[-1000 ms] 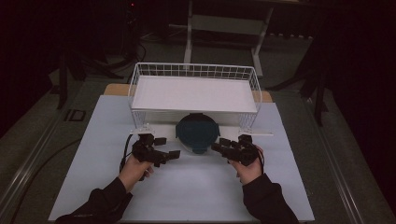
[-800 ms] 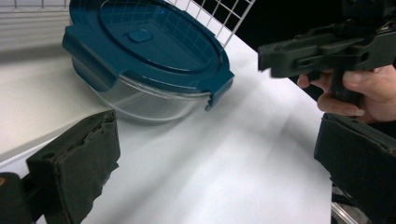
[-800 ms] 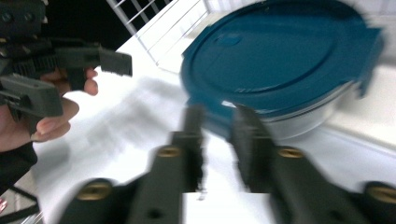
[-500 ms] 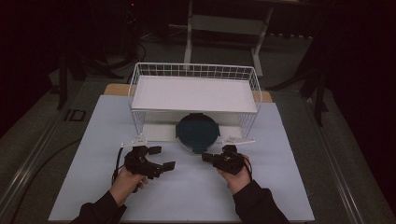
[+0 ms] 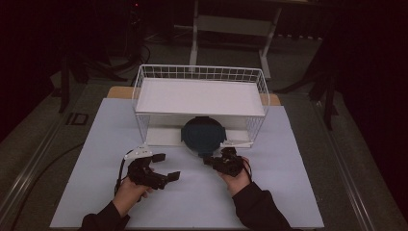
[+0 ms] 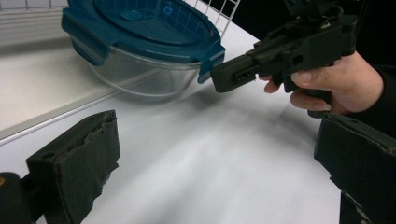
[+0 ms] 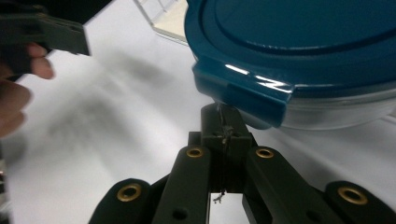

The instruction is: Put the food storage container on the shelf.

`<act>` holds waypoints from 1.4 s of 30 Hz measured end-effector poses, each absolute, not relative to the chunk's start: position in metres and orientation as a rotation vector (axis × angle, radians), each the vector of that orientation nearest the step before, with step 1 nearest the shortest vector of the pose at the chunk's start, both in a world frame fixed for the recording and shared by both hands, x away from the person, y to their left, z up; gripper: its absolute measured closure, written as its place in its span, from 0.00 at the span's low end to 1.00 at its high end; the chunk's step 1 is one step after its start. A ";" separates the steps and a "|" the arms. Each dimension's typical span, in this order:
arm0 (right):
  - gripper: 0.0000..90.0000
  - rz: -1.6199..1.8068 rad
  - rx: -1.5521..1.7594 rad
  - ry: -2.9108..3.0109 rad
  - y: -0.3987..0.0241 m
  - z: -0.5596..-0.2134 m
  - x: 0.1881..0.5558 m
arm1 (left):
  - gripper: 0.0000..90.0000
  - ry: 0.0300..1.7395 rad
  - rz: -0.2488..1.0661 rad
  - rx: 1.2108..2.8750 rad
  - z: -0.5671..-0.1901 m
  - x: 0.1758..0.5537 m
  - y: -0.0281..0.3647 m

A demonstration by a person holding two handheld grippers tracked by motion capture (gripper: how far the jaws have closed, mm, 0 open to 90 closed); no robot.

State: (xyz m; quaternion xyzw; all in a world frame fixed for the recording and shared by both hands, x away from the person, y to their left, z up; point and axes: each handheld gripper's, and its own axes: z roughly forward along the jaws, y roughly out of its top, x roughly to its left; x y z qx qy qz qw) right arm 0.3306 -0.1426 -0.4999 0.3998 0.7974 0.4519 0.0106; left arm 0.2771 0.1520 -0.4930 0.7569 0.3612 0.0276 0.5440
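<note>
High view puts the round clear glass container with a blue clip-on lid at mid-frame, half tucked under the front edge of the white wire basket, which stands raised on wire legs over the pale table top; its raised white floor leaves a gap below, probably why the container sits there. Lower right of centre, the right gripper points at the container's near rim, jaws pressed together on nothing; in the right gripper view their tips sit just under 1 of the lid's clip tabs, apparently placed to pry it, though contact cannot be told. At lower left, the left gripper hovers with its 2 jaws spread wide, well apart from the container, seemingly waiting.
</note>
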 end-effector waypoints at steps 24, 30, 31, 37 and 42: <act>1.00 1.383 1.305 2.382 -0.130 -0.504 0.373 | 0.01 0.857 0.050 1.788 -0.498 0.278 0.152; 1.00 1.406 1.347 2.344 -0.131 -0.505 0.381 | 0.01 0.851 0.060 1.787 -0.497 0.277 0.153; 1.00 1.415 1.357 2.344 -0.131 -0.505 0.381 | 0.01 0.848 0.062 1.786 -0.497 0.277 0.153; 0.92 1.453 1.336 2.344 -0.133 -0.503 0.375 | 0.01 0.847 0.068 1.789 -0.496 0.275 0.154; 0.62 1.469 1.248 2.368 -0.133 -0.497 0.360 | 0.01 0.840 0.080 1.785 -0.494 0.274 0.154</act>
